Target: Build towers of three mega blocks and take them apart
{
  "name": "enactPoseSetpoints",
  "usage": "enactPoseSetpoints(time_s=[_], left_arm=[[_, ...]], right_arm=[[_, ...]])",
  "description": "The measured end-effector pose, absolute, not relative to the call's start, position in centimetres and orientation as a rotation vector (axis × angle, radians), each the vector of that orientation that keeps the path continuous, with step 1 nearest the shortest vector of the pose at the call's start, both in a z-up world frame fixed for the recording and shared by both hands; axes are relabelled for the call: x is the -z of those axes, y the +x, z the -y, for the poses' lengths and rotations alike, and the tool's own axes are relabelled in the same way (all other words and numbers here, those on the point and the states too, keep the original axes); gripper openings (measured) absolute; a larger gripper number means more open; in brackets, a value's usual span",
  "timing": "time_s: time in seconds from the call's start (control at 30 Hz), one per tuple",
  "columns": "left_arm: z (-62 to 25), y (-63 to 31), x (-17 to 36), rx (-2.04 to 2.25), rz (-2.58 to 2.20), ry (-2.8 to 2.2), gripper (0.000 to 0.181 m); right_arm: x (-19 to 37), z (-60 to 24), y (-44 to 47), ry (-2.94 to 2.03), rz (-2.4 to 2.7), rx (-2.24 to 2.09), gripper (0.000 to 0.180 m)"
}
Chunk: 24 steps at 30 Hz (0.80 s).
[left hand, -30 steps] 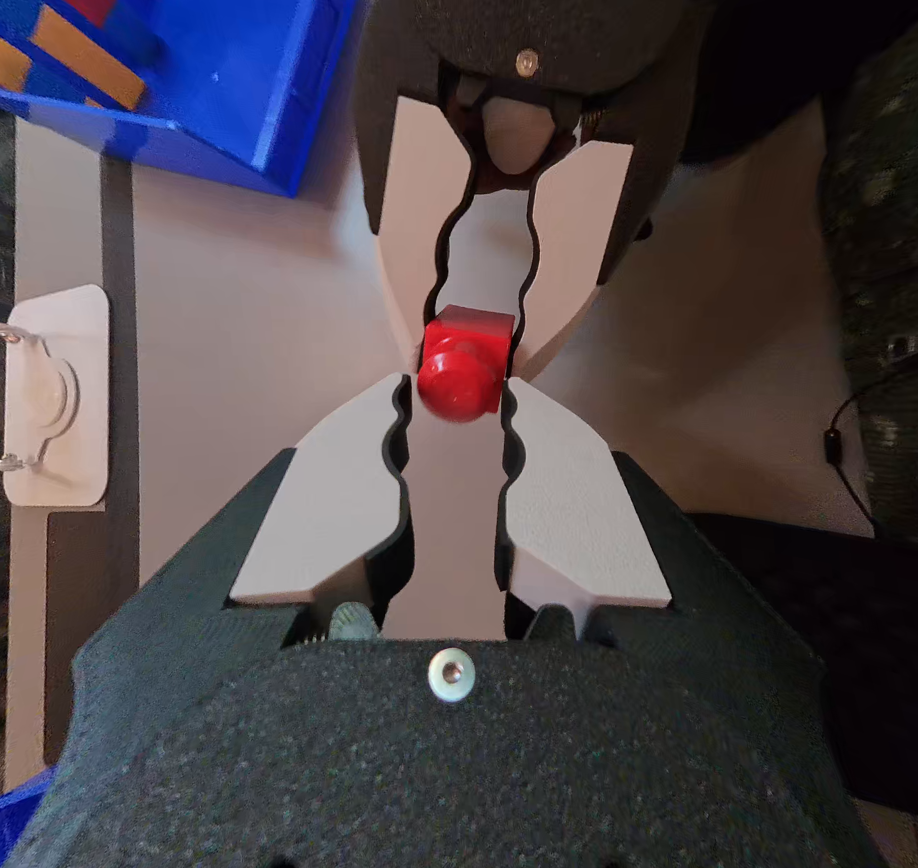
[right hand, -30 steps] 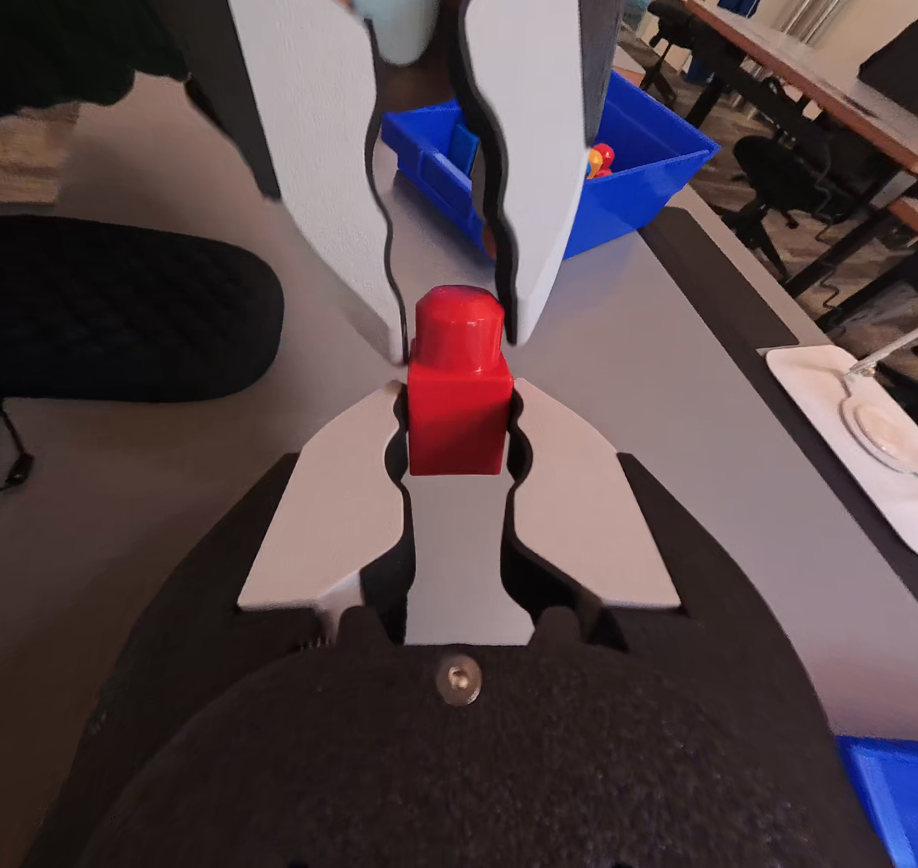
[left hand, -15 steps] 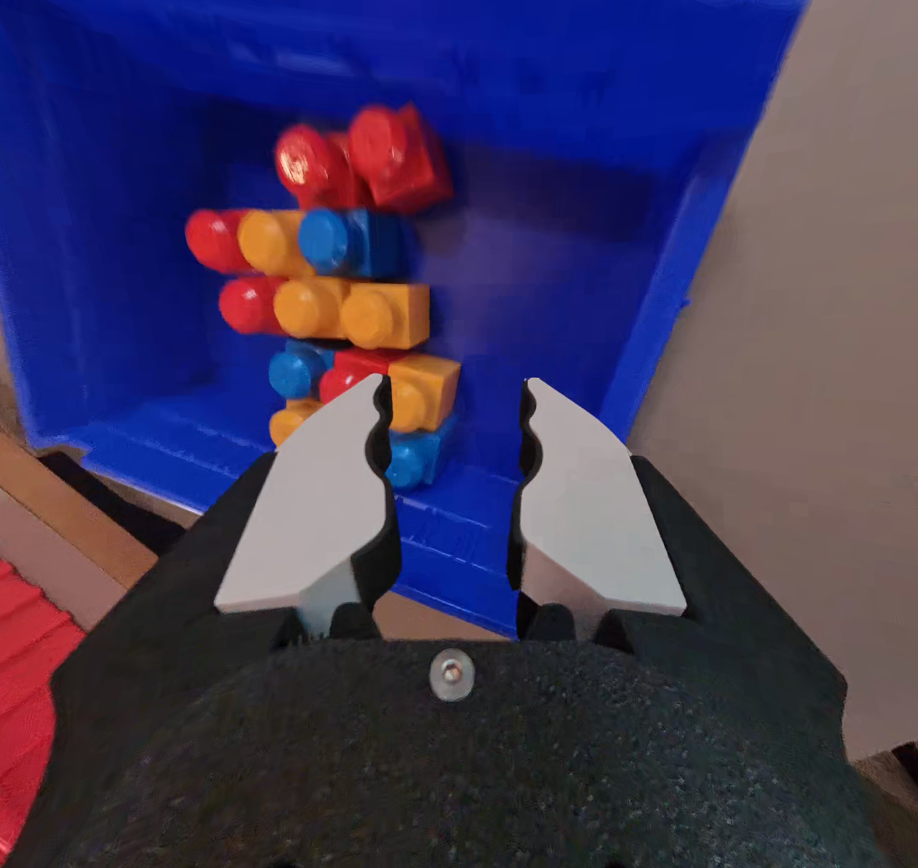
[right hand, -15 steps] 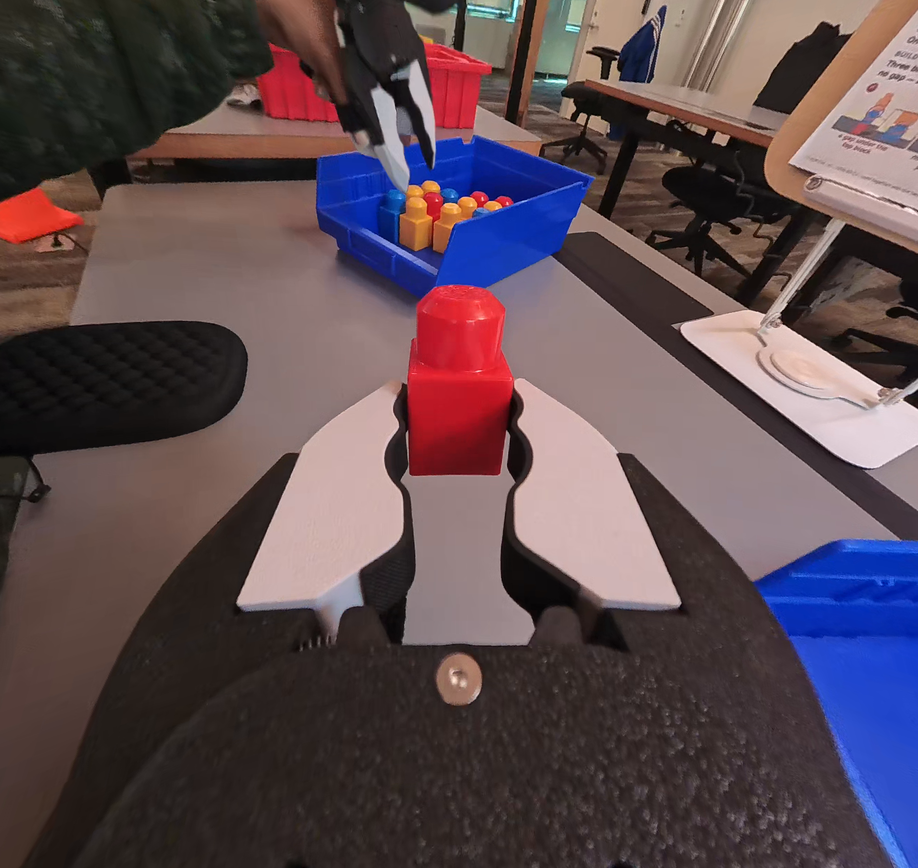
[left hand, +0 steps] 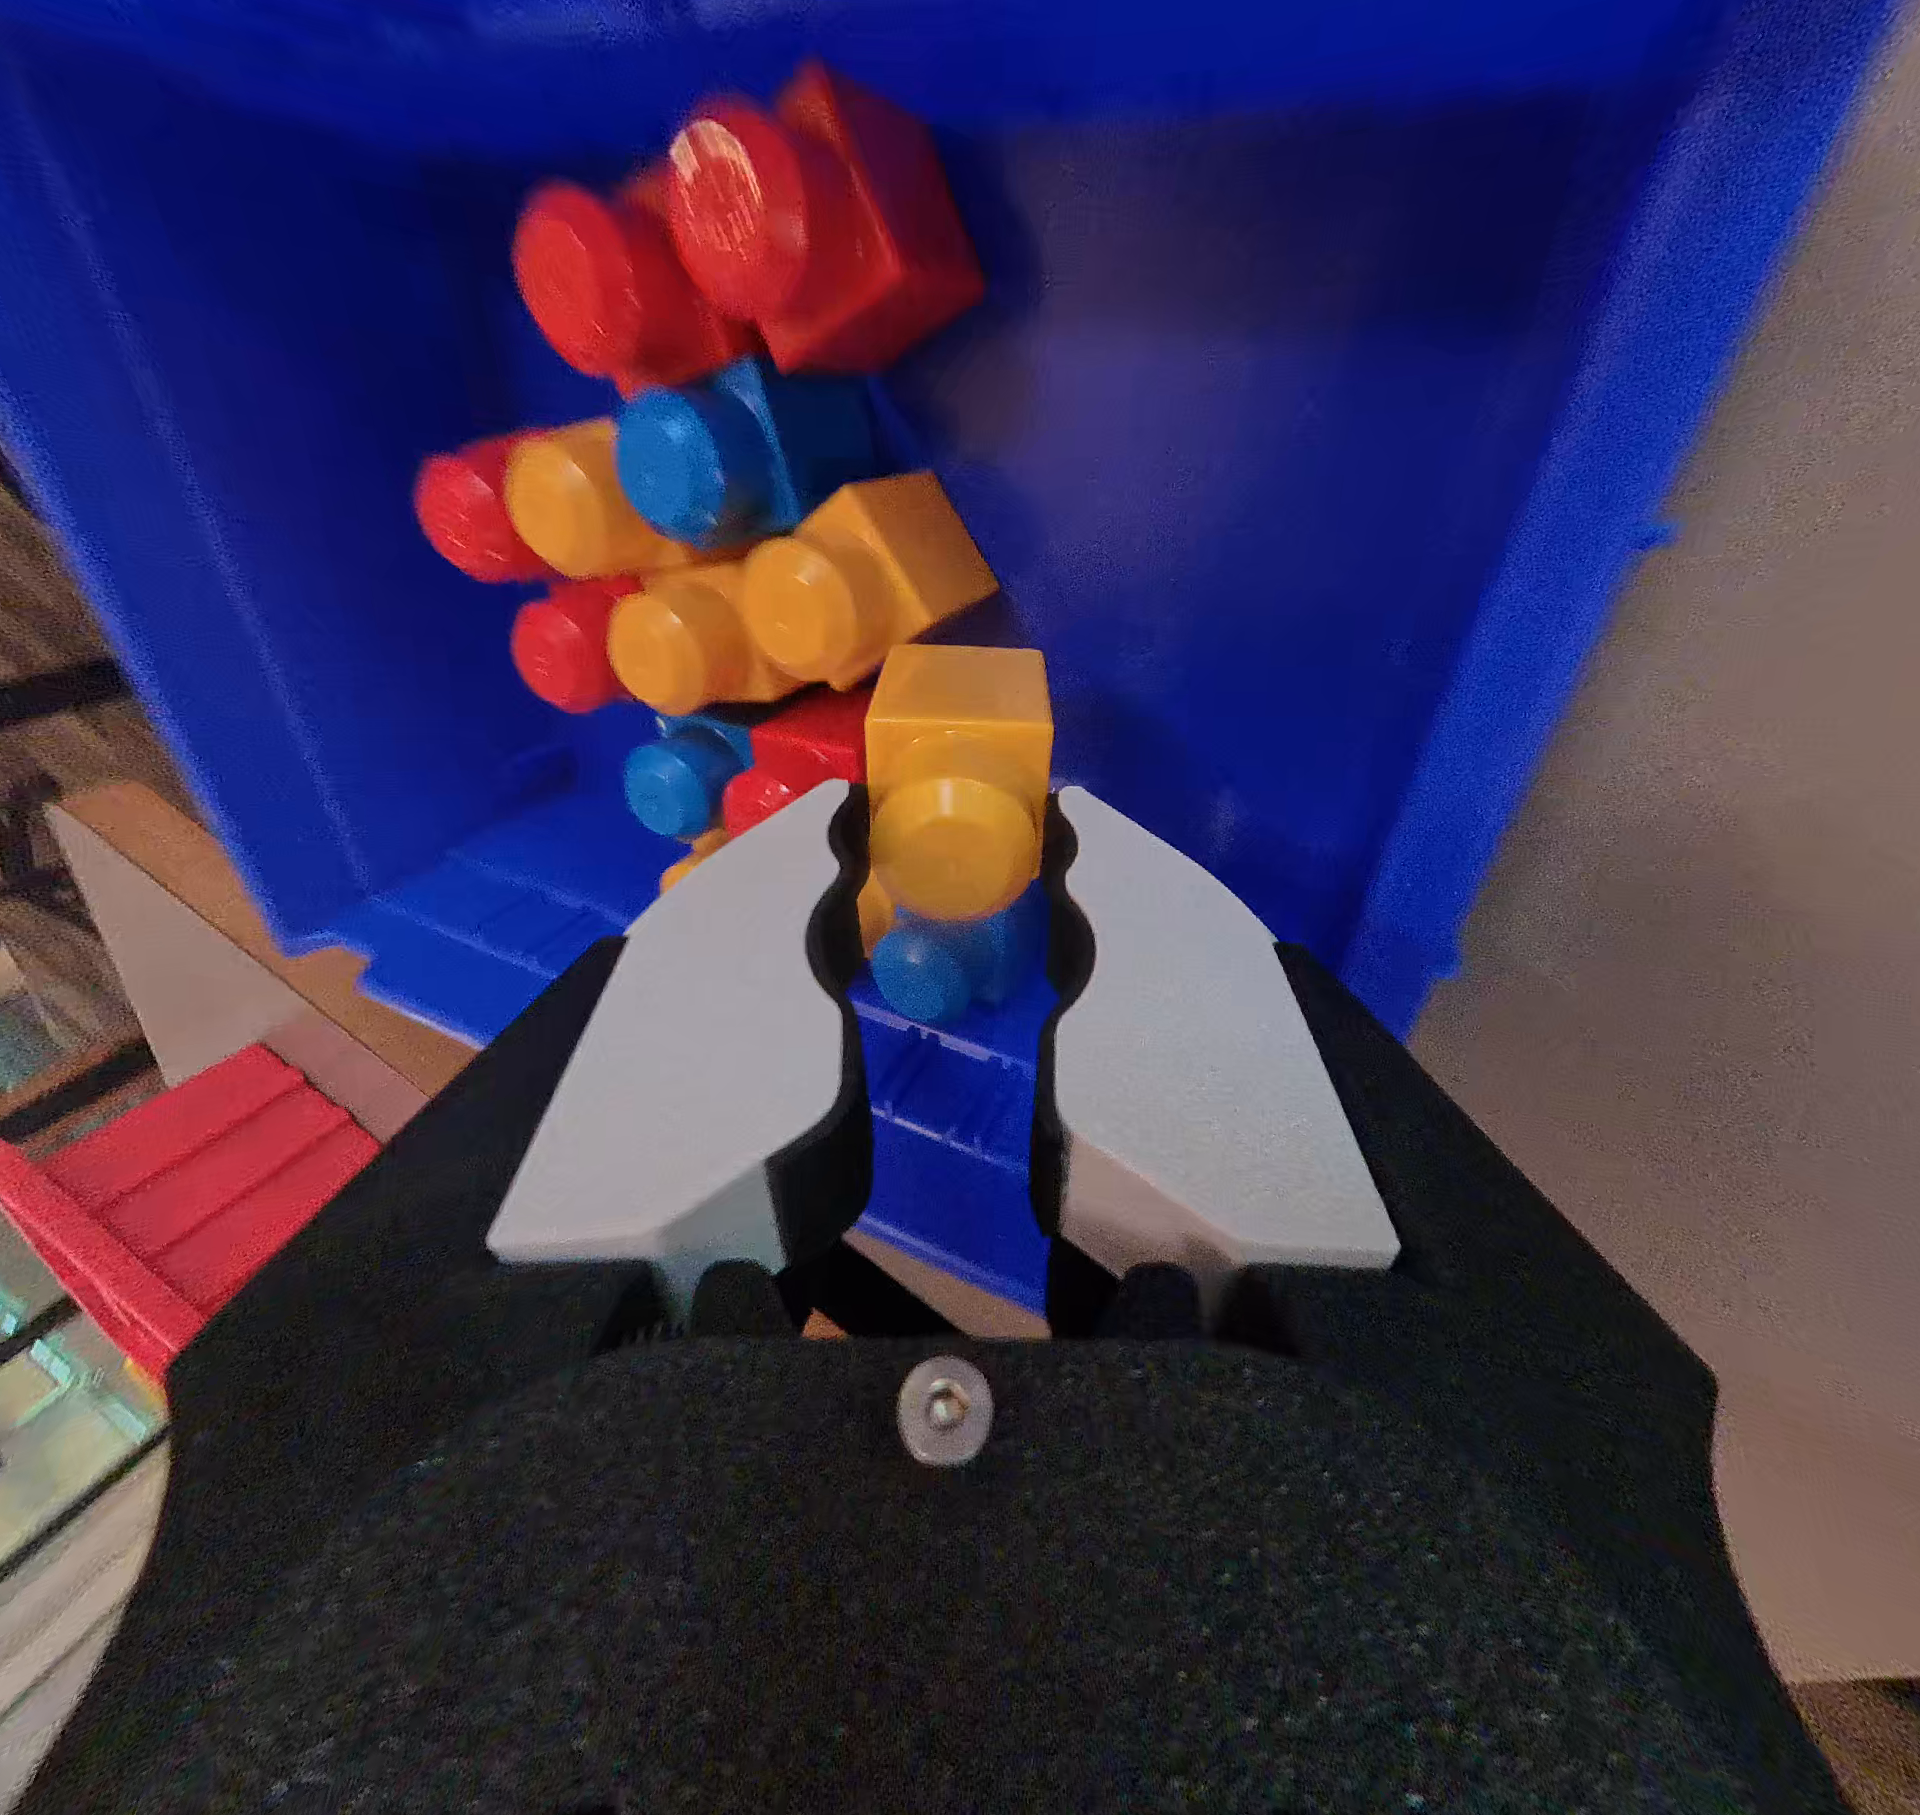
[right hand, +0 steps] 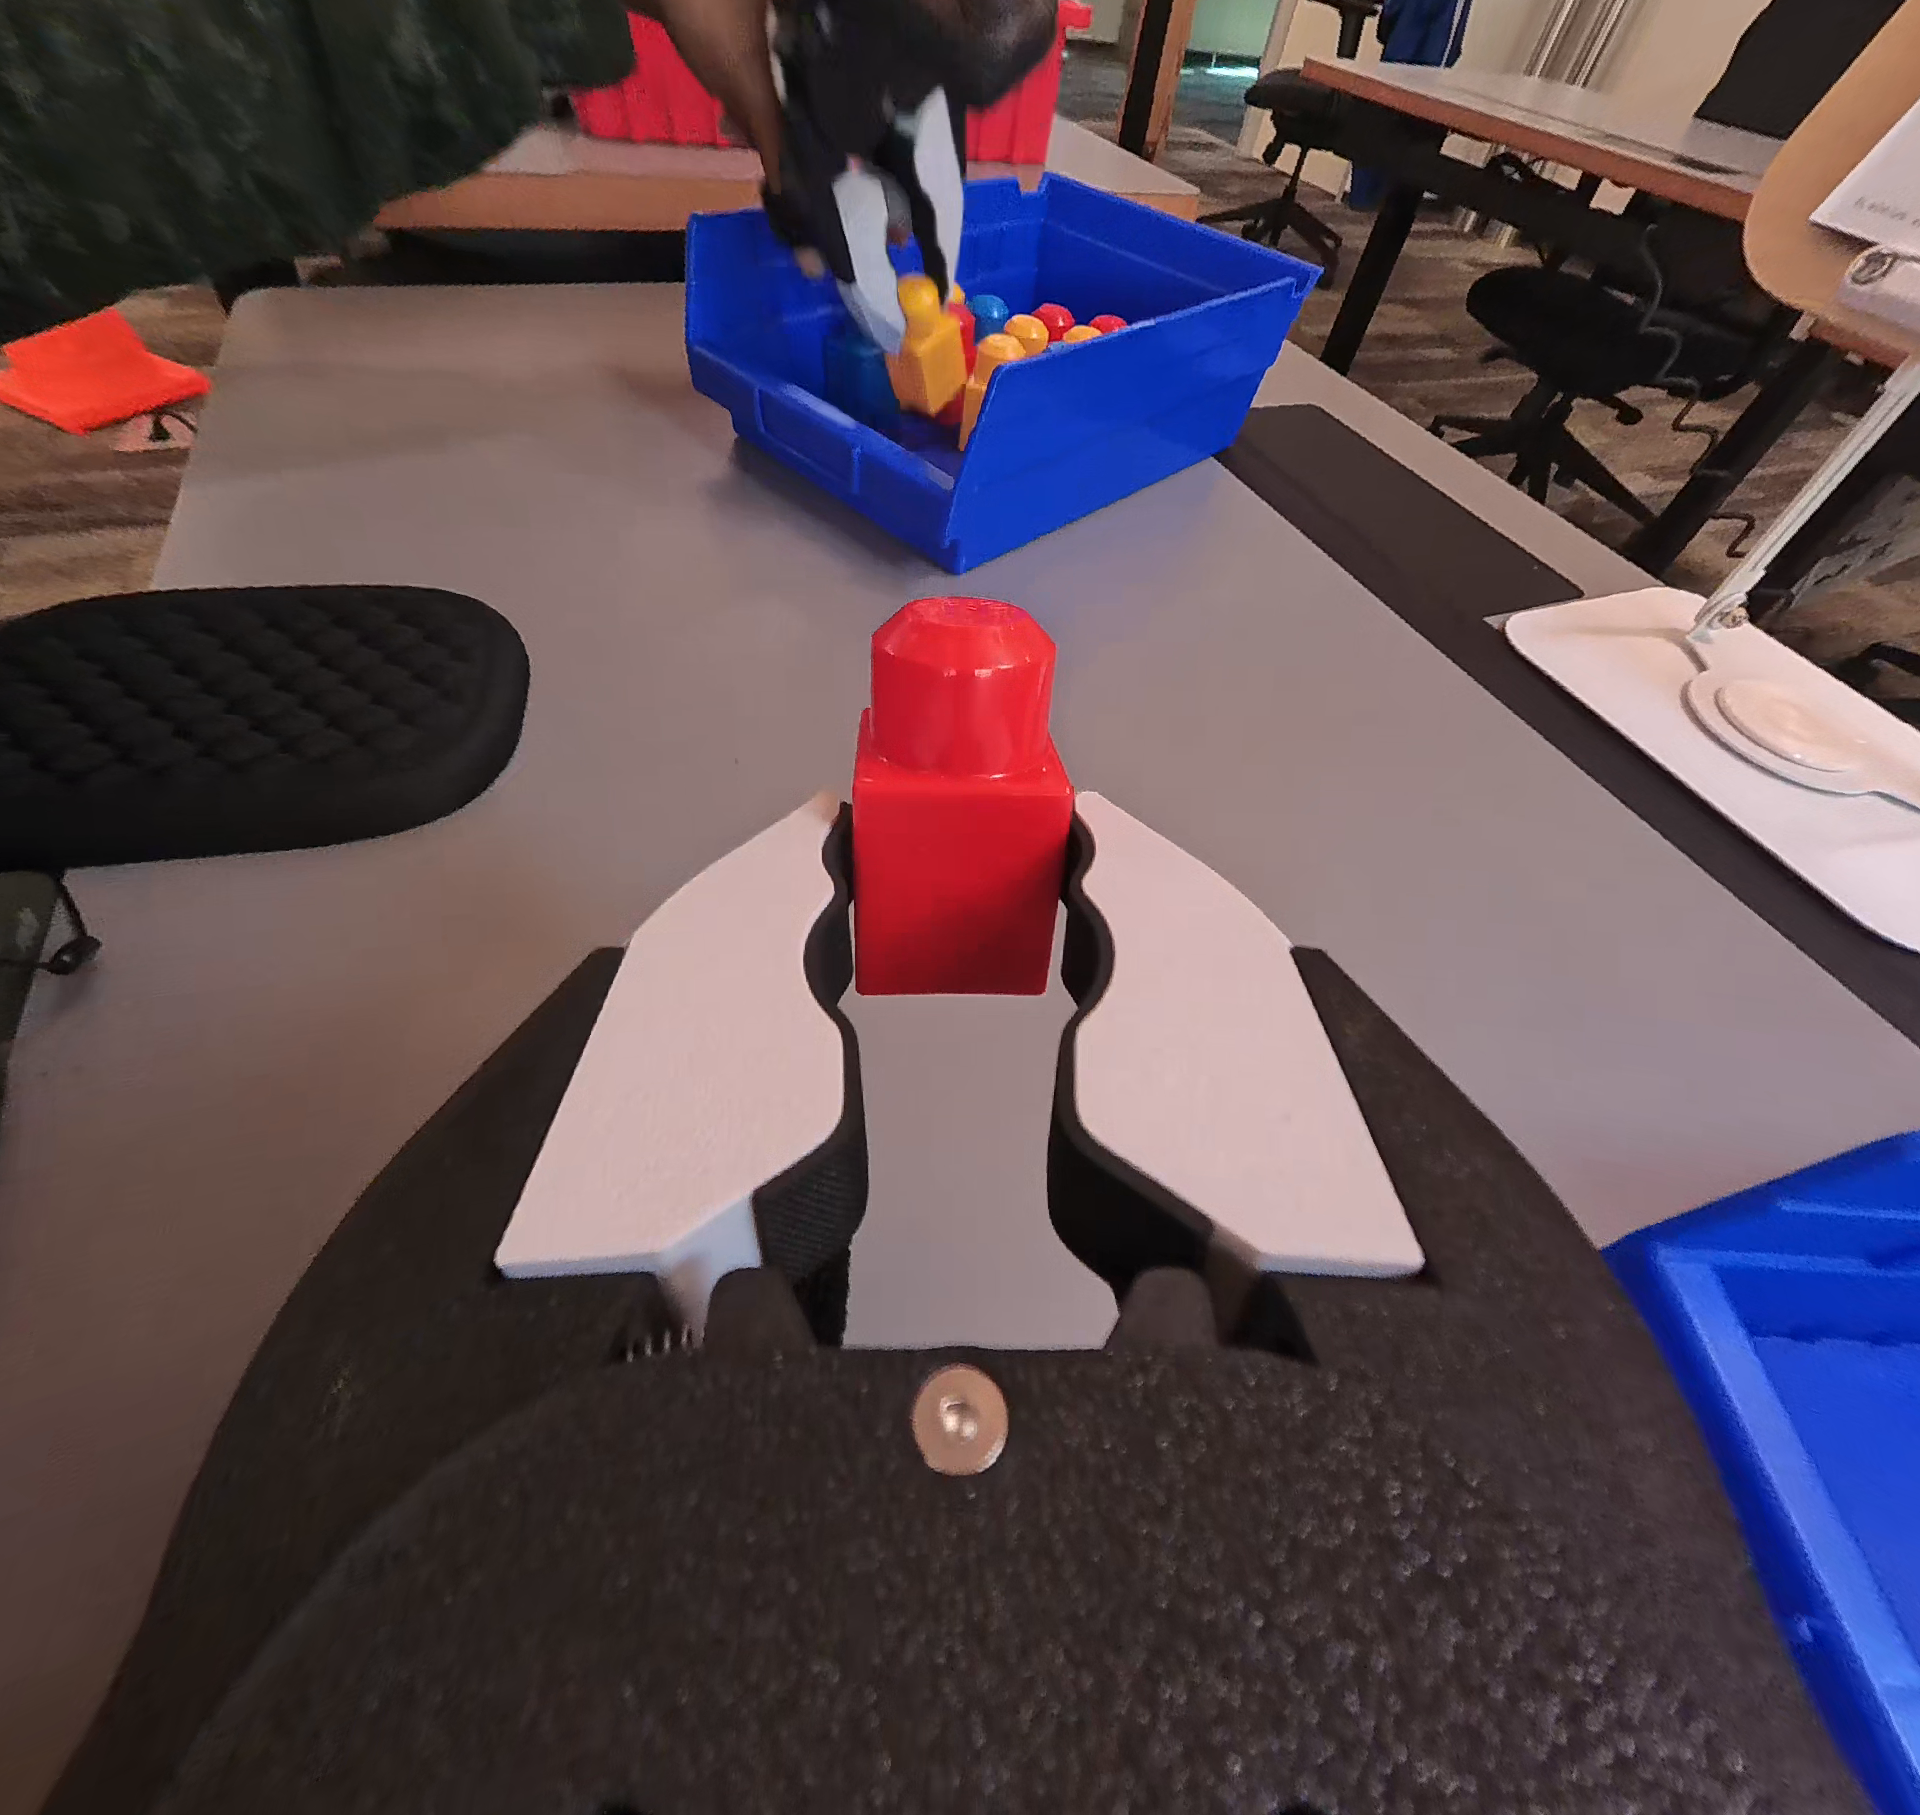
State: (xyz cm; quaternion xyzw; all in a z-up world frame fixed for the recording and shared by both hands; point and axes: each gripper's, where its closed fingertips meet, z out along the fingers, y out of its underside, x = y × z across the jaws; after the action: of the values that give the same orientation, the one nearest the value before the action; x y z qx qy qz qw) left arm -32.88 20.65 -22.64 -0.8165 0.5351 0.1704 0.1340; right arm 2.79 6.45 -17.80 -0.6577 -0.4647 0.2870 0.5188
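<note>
In the right wrist view, your right gripper (right hand: 956, 830) fills the lower frame, its jaws pinching the red block (right hand: 956, 830) by its square body at frame centre, stud upright. Bare grey table (right hand: 520, 518) lies ahead of it, with open room up to the blue bin (right hand: 1091, 435) in the upper middle. A black padded rest (right hand: 239, 716) sits at the left edge, a white stand base (right hand: 1745, 726) at the right edge beyond a dark strip, and the corner of a second blue bin (right hand: 1787, 1402) pokes in at the lower right.

Farther off, your left gripper (right hand: 902, 295) dips into the far bin from above. In the left wrist view its jaws grip the stud of a yellow block (left hand: 956, 778), just right of centre. Whether that block is lifted clear of the bin floor is unclear. A blue block (left hand: 935, 965) sits just below it in the frame, and the other blocks (left hand: 727, 518) crowd the upper left, blurred. The bin's right wall (left hand: 1558, 622) stands well apart from the fingers.
</note>
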Motion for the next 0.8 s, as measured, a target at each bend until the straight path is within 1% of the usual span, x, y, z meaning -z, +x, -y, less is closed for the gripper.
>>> enactPoseSetpoints(time_s=[0.17,0.27,0.4,0.53,0.63,0.8], left_arm=[[-16.6,-24.5,15.2,-0.188,-1.592,-2.046,0.032],[-11.9,-17.9,13.5,0.064,-1.729,-1.820,0.032],[-6.8,-10.8,14.3,0.256,-1.884,-1.599,0.032],[-4.0,-6.1,16.4,0.370,-1.984,-1.489,0.032],[-3.3,-4.2,17.6,0.409,-2.018,-1.445,0.032],[-3.4,-3.2,18.7,0.443,-2.019,-1.430,0.032]], right_arm=[[19.2,-6.9,2.6,-1.625,1.151,-0.619,0.037],[20.1,-6.9,2.2,-1.640,1.186,-0.559,0.037],[21.3,-6.0,1.2,-1.636,1.284,-0.466,0.037],[22.8,-4.8,-0.2,-1.629,1.392,-0.397,0.037],[23.5,-4.2,-1.0,-1.620,1.429,-0.397,0.037],[23.0,-4.1,-1.0,-1.603,1.409,-0.406,0.037]])
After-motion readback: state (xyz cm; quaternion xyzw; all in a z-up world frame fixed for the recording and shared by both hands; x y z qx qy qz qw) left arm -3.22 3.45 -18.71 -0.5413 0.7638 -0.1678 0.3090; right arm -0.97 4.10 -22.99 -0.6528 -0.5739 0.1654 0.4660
